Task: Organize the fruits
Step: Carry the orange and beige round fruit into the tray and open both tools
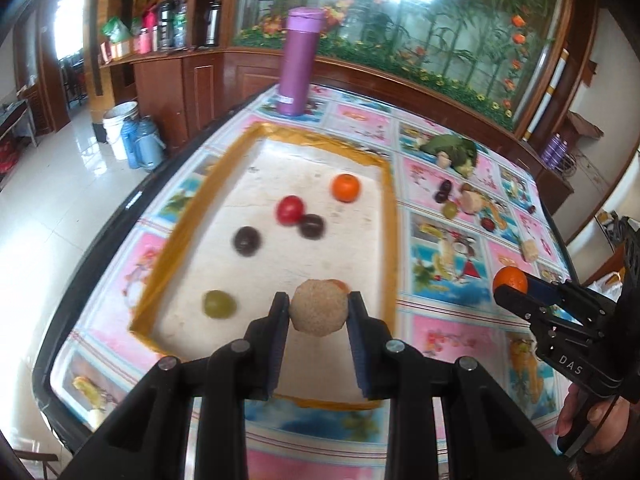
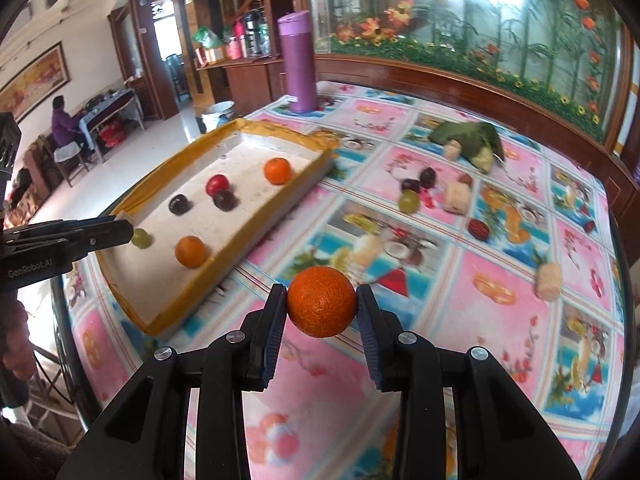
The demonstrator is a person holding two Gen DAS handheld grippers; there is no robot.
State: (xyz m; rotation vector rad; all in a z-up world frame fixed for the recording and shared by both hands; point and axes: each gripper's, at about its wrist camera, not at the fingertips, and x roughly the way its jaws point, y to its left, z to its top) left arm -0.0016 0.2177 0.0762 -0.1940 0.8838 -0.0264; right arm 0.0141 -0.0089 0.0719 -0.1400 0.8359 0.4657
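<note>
My left gripper (image 1: 319, 307) is shut on a round tan fruit (image 1: 319, 307) and holds it over the near end of the yellow-rimmed white tray (image 1: 390, 216). The tray holds an orange (image 1: 345, 187), a red fruit (image 1: 289, 209), two dark plums (image 1: 247, 241), a green grape (image 1: 219, 304) and a second orange (image 2: 191, 251) mostly hidden behind the tan fruit. My right gripper (image 2: 321, 307) is shut on an orange (image 2: 321, 307) above the tablecloth, to the right of the tray. It also shows in the left wrist view (image 1: 510, 285).
A purple flask (image 1: 299, 61) stands beyond the tray's far end. Loose fruit (image 2: 409, 201), banana pieces (image 2: 548, 280) and a green leafy bundle (image 2: 470, 142) lie on the patterned tablecloth (image 2: 460, 300) to the right. The table edge is close at left.
</note>
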